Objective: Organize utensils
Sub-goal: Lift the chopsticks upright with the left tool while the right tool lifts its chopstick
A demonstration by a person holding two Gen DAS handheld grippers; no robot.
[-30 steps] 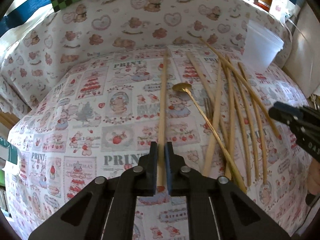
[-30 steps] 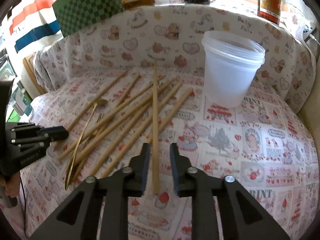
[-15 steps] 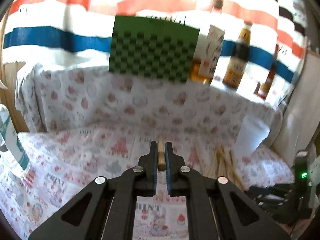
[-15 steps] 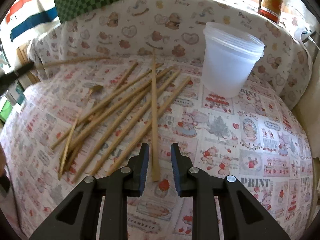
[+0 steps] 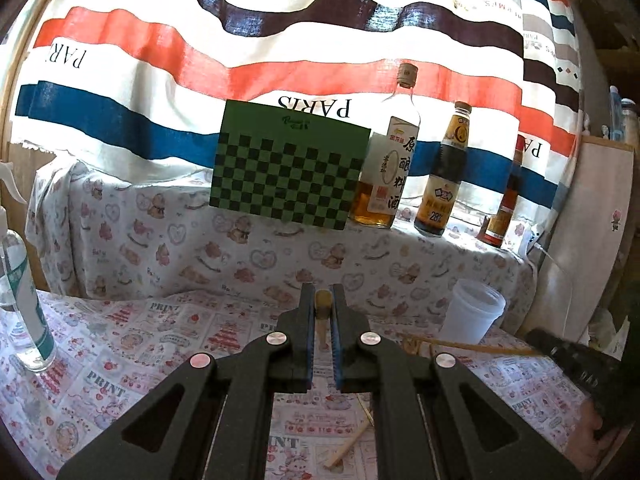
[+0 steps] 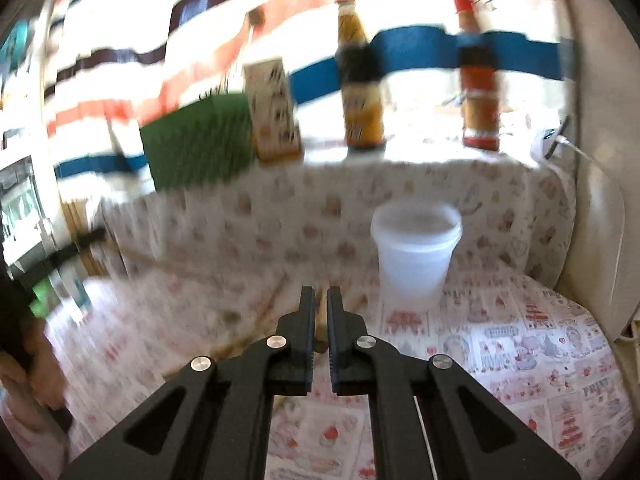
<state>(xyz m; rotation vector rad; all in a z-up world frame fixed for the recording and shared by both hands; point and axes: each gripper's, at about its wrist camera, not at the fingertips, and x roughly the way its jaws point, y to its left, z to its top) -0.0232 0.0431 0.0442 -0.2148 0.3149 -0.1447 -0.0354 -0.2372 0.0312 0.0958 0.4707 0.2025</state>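
My table (image 5: 120,360), under its cartoon-print cloth, fills the lower half of both views, with the striped curtain (image 5: 160,60) hanging behind it at 12 o'clock. On the ledge stand a green checkered box (image 5: 288,176) and three bottles (image 5: 440,176). The white plastic cup (image 6: 414,256) sits on the table at about 1 o'clock from my right hand-held gripper (image 6: 319,300) and at about 2 o'clock from my left hand-held gripper (image 5: 320,300).

My left hand-held gripper is clamped on a wooden chopstick (image 5: 322,312), which points straight ahead at 12 o'clock, its blunt end showing just past the fingertips, lifted off the table. My right hand-held gripper has just been closing, and a second chopstick (image 6: 320,320) now sits pinched between its jaws, also running toward 12 o'clock; that view is blurred. In the left view this second chopstick crosses at 3 o'clock, held in the right hand-held gripper.

The remaining chopsticks (image 6: 256,324) lie on the table at about 10 o'clock from my right hand-held gripper, and one loose end (image 5: 348,448) lies below my left.
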